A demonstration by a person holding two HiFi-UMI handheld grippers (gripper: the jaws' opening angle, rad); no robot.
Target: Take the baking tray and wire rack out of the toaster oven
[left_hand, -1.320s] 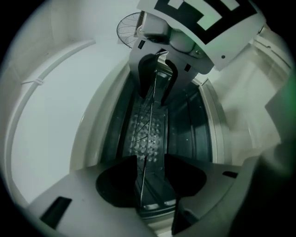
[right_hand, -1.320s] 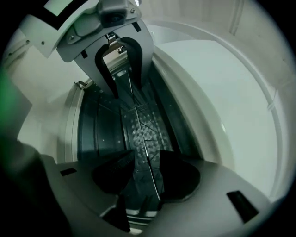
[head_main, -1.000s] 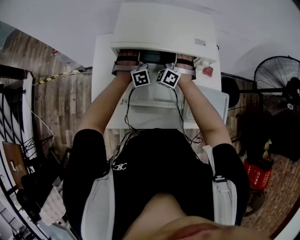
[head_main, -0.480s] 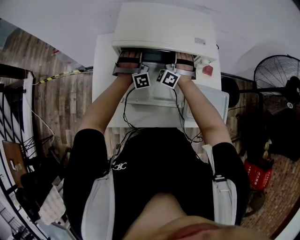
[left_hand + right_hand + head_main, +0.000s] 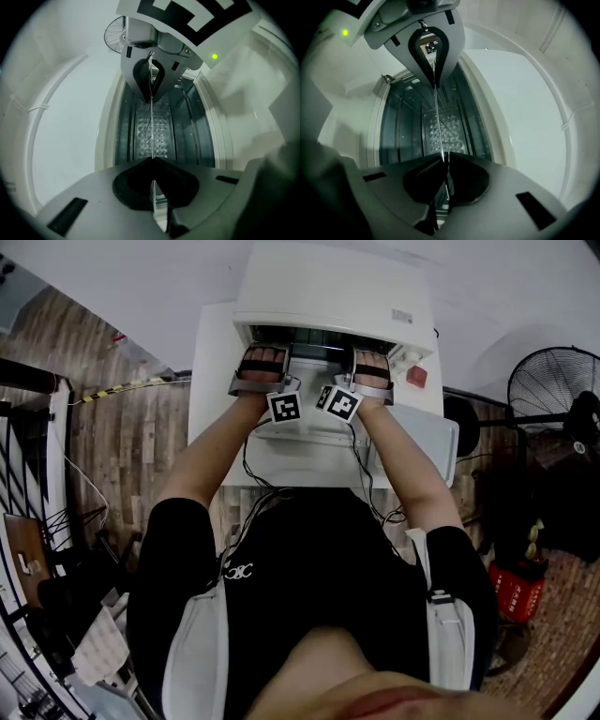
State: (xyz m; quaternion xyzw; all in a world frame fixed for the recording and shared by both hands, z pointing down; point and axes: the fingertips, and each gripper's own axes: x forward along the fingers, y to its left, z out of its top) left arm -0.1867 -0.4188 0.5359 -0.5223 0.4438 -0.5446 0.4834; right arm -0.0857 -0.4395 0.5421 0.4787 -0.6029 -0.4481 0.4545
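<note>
White enamel fills my head view: the toaster oven [image 5: 333,287] sits on a white table [image 5: 208,381], and both grippers reach roughly level into its open mouth, side by side.

On the left gripper view, the left gripper [image 5: 152,160] has its jaws clamped tight on a thin bright metal bar. I read this as the front edge of the wire rack [image 5: 152,133]. The bar runs straight across to the right gripper [image 5: 444,154] (which shows at the top of that view, as the camera is rolled on its side). The right gripper view gives me the mirror picture: its jaws have just been closing and now pinch the same bar, with the left gripper at the far end of it.

The bar sits at the oven's mouth, in front of the dark cavity. The rest of the rack lies edge-on to both cameras, so I can barely make it out. Deeper in there is a diamond-embossed metal surface [image 5: 162,136]. I cannot tell whether that is the baking tray or the oven's back wall.

A floor fan [image 5: 553,390] stands well off to the right of the table.
</note>
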